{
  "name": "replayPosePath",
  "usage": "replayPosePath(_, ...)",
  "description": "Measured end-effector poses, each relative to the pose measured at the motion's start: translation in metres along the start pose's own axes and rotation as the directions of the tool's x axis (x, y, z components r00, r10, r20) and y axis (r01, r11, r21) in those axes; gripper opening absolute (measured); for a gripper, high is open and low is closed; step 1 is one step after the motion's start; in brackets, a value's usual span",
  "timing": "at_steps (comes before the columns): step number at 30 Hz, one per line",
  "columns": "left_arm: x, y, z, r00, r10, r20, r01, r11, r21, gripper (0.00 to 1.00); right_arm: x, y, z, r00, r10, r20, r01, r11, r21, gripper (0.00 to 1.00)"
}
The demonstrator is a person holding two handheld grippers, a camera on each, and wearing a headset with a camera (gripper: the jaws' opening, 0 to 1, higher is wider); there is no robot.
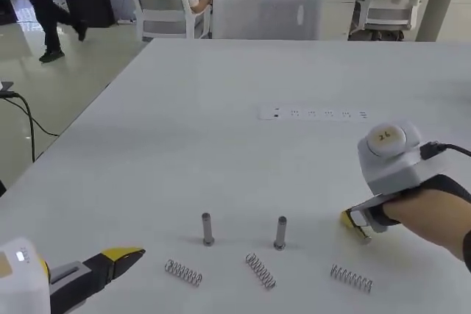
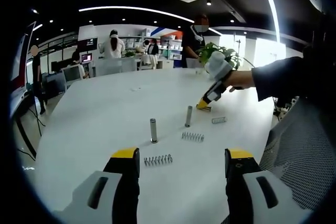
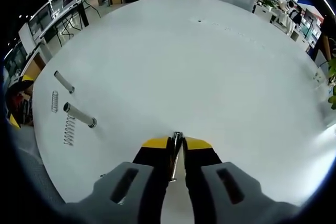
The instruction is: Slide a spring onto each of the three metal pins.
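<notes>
Pins (image 1: pixel 207 229) dull metal; springs (image 1: pixel 183 273) wire; table (image 1: pixel 221 145) matt.

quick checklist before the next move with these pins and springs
1. Standing upright on the table: left pin and right pin - ok.
2. Standing too: third pin - not ok, clamped in the right gripper.
3. Lying free on the table: left spring, middle spring, right spring - ok.
4. Open and empty: left gripper - ok.
5. Springs slid onto pins - not ok, none yet.
</notes>
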State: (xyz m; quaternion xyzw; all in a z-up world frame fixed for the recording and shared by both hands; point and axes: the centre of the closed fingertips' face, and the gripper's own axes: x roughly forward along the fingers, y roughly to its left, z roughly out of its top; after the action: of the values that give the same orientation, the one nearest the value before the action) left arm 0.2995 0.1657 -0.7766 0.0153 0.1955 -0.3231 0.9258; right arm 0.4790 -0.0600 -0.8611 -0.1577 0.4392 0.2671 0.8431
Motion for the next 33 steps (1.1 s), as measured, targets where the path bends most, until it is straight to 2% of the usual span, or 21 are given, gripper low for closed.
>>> replayPosePath(12,0.000,0.000,0.000,1.0000,0.000,0.003,0.000,1.000,0.000,0.64,-0.004,0.005,-0.001,0.9998,0.011,0.017,-0.012,1.000,0.012,0.10)
replayPosePath(21,0.001,0.000,0.002,1.0000,-0.001,0.008,0.001,1.000,0.002,0.64,-0.020,0.010,0.004,0.9980,0.015,0.062,-0.015,1.000,0.011,0.10)
replayPosePath(33,0.000,-0.002,0.006,0.9998,-0.004,0.019,0.004,1.000,0.009,0.64,-0.044,0.013,0.002,0.9938,0.003,0.111,-0.004,1.000,0.004,0.10)
